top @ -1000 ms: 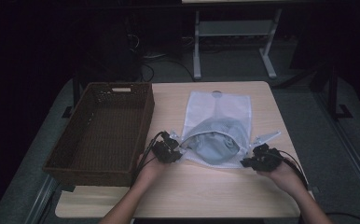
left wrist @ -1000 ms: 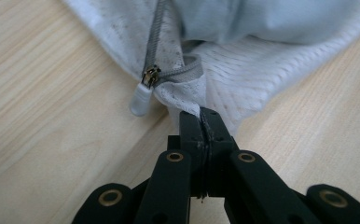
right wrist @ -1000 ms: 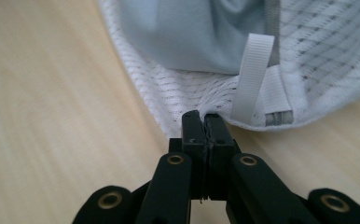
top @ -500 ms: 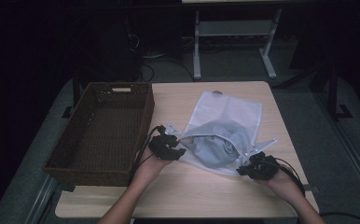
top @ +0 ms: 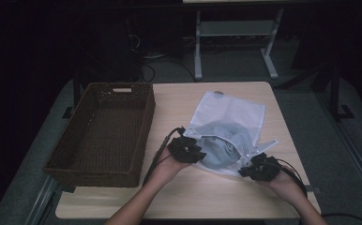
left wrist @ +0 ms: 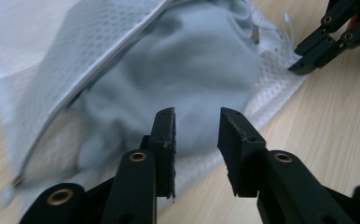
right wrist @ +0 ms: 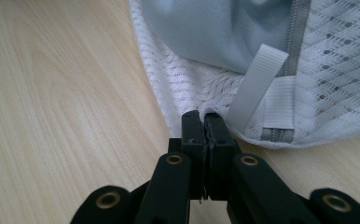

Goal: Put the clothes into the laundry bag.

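Bench (top: pixel 207 197) first, seen from above: a white mesh laundry bag (top: pixel 230 115) lies on the right half of it, its long axis running from about one o'clock at the closed far end to seven o'clock at the open mouth near the person. A grey garment (top: pixel 226 140) bulges in that mouth, half inside the bag. A brown wicker basket (top: pixel 144 136) stands well apart at nine o'clock. The left tongs (top: pixel 187 149) sit at the left end of the mouth, the right tongs (top: pixel 260 168) at its right corner, so the opening is stretched between the two hands.

From the left tongs' own camera, the jaws stand apart with nothing pressed between them; they have just been closing a little, yet the gap between the pads holds no cloth. The grey garment lies straight ahead at twelve o'clock, just beyond the tips, with the zip edge (left wrist: pixel 99 65) of the bag's upper flap slanting over it from seven o'clock up to one. The other tongs show at two o'clock.

From the right tongs' camera, the jaws are clenched on the bag's lower mesh edge (right wrist: pixel 183 93), beside a white ribbon loop (right wrist: pixel 257 81) and the zip end.

I'd judge the left hand is the nearer and freer one, and the coming move turns on it going straight forward onto the garment.
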`<move>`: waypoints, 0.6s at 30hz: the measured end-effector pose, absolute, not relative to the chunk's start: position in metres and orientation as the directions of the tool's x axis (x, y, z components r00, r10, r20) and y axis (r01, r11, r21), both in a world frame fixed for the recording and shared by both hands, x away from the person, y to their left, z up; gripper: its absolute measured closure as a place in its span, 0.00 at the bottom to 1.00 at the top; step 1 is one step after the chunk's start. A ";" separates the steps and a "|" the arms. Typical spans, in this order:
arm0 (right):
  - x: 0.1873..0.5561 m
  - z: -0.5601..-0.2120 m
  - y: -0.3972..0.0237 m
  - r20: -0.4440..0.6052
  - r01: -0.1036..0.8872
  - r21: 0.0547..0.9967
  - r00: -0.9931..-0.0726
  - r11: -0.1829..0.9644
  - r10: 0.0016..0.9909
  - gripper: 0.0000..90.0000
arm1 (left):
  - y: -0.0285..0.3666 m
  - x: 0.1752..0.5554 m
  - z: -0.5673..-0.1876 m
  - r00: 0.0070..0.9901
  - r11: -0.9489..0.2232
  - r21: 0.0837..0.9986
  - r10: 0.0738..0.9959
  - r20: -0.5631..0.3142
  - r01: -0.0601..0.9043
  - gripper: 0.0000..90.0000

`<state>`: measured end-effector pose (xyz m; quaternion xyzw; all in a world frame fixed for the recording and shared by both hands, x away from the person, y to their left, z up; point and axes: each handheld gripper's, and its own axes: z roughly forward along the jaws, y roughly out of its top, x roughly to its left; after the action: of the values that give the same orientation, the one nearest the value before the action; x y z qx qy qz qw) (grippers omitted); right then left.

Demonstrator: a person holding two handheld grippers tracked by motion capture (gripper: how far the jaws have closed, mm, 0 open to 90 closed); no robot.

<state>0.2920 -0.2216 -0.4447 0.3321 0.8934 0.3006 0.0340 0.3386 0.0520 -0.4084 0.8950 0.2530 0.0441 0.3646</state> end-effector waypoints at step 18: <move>0.291 -0.449 -0.220 0.117 0.556 0.524 -0.797 0.645 0.593 0.99 | -0.026 0.359 -0.430 0.886 -0.642 0.660 0.457 -0.079 0.390 1.00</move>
<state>0.2910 -0.2204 -0.4489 0.3170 0.9062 0.2779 0.0328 0.3592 -0.0263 -0.4302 0.9048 0.2340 0.0478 0.3526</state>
